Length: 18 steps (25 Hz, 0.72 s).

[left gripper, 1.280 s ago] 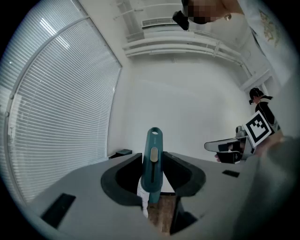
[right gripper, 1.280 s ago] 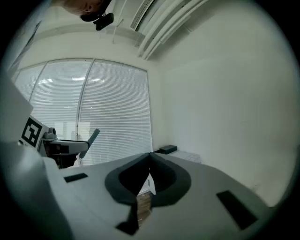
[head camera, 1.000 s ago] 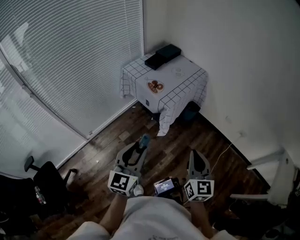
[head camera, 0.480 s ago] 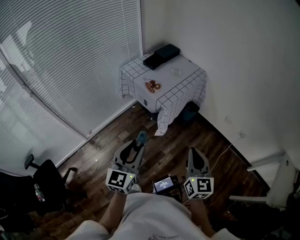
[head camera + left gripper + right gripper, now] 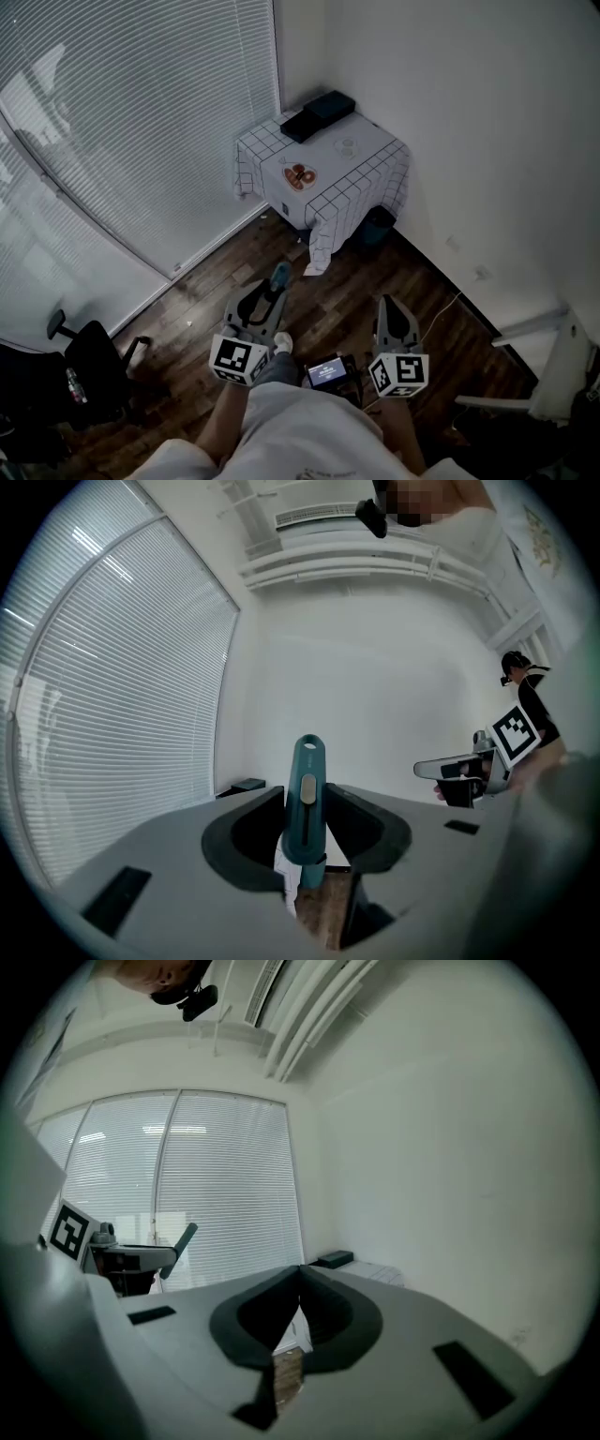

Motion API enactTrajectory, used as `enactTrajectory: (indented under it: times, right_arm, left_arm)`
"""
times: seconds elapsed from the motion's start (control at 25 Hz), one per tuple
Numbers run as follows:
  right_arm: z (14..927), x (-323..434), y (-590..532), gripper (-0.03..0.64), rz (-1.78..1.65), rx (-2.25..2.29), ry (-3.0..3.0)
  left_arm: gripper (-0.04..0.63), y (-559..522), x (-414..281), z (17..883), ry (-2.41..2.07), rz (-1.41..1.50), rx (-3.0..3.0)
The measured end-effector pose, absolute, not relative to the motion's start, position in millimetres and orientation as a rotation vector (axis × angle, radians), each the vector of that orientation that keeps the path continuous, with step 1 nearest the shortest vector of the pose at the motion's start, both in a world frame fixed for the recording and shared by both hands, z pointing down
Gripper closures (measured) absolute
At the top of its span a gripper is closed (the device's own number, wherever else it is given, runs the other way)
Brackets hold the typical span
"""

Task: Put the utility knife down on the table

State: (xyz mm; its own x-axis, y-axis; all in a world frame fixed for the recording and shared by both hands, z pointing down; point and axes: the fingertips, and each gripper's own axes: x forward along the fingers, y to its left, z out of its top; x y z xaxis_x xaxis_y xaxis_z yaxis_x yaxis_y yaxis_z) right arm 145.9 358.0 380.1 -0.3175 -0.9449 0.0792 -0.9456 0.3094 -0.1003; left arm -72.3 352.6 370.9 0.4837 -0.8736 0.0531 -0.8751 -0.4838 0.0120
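The left gripper (image 5: 268, 300), well short of the table (image 5: 370, 159), clamps the knife (image 5: 306, 794) upright. This looks like the carrying step; next, bring it over the tabletop. The right gripper (image 5: 393, 314), equally far from the table, is closed and empty.

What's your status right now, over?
Left gripper shut on utility knife. Right gripper shut, empty. Table ahead in corner, not yet reached; black boxes at its far edge.
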Motion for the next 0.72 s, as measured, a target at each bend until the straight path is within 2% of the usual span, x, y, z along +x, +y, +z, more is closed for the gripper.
enactTrajectory:
  times: [0.72]
  right_arm:
    - [390.0, 136.0, 235.9, 0.609, 0.2, 1.856, -2.492]
  left_arm:
    - [0.451, 218.6, -73.9, 384.0, -1.485, 0.045, 2.708]
